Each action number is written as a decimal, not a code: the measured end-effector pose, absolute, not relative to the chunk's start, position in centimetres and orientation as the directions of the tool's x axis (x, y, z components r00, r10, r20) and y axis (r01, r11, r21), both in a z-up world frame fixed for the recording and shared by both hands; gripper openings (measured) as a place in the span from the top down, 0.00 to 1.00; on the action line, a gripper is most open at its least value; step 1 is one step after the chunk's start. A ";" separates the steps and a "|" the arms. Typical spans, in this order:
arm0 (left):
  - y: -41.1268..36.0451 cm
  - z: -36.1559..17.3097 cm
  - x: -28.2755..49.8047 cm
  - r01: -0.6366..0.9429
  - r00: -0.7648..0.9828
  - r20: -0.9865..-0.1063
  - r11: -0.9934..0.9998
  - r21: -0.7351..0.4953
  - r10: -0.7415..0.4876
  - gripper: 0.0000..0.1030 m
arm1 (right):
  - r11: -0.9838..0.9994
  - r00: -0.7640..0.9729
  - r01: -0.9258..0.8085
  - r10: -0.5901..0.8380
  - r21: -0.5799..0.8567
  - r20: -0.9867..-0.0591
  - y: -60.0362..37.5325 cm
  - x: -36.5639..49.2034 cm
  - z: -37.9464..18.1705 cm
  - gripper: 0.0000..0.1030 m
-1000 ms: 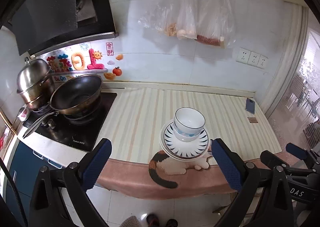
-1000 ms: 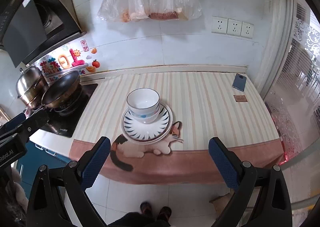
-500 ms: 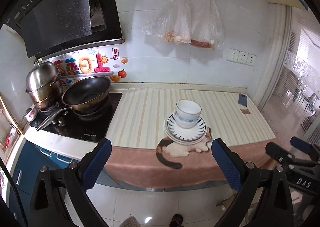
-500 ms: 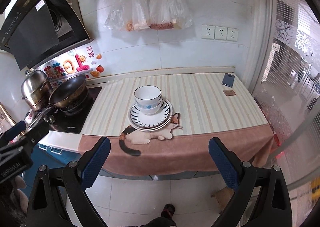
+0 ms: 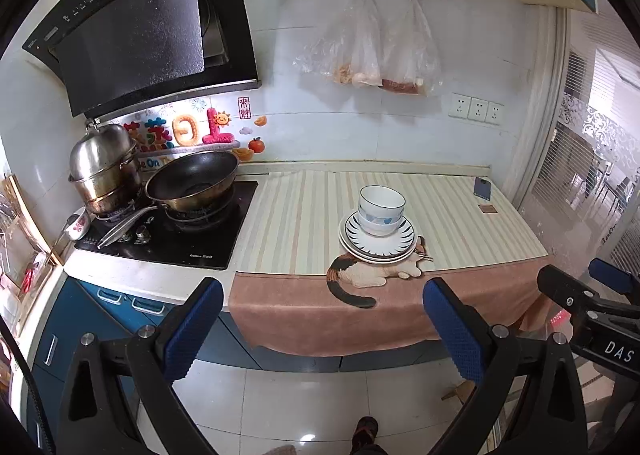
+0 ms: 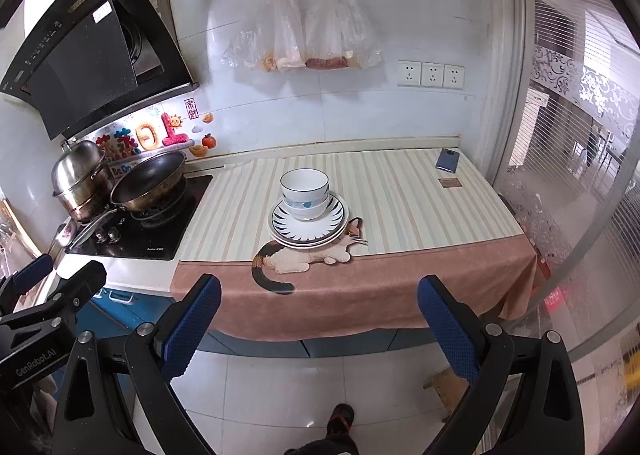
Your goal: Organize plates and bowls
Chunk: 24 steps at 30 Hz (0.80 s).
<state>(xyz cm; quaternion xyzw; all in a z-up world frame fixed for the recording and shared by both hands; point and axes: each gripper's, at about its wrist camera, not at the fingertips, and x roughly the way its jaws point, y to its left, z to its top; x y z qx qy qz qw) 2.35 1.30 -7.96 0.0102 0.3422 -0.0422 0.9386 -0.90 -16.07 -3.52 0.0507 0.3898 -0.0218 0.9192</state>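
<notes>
Grippers come nearest: the left gripper (image 5: 322, 325) and right gripper (image 6: 318, 321) both hang over the floor tiles, well short of the counter, each with its blue-padded fingers spread wide and nothing between them. A shoe (image 6: 340, 417) shows on the floor below. In the left view the right gripper's black frame sits at the right edge; in the right view the left gripper's frame sits at the left edge.

Beyond them a pink cloth (image 6: 360, 283) with a cat picture (image 6: 304, 257) drapes over the counter's near edge. Just past the cat, on the striped mat (image 5: 452, 215), stands a stack of plates (image 5: 378, 245) with a dark-rayed pattern, and two nested white bowls (image 5: 381, 209) sit upright on the plates.

Left of the mat is a black hob (image 5: 172, 231) carrying a dark wok (image 5: 192, 179) and, farther left, a lidded steel pot (image 5: 104, 171). At the mat's far right corner lies a phone (image 5: 482, 187).

On the far wall hang two plastic bags (image 6: 308, 39) from a rail, with three sockets (image 6: 432, 75) to their right and a black hood (image 5: 144, 35) above the hob.
</notes>
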 end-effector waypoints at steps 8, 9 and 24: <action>1.6 -7.7 1.4 0.080 0.768 -0.636 0.997 -0.016 -0.072 0.01 | 0.994 0.703 0.080 0.000 0.079 -0.711 -16.2 -1.9 -3.0 0.02; 1.7 -7.7 1.4 0.079 0.768 -0.636 0.997 -0.019 -0.073 0.00 | 0.994 0.705 0.078 -0.002 0.076 -0.710 -16.2 -2.0 -3.0 0.02; 1.9 -7.5 1.0 0.074 0.770 -0.633 0.997 -0.038 -0.081 0.00 | 0.996 0.708 0.056 0.005 0.063 -0.706 -16.4 -1.6 -2.3 0.02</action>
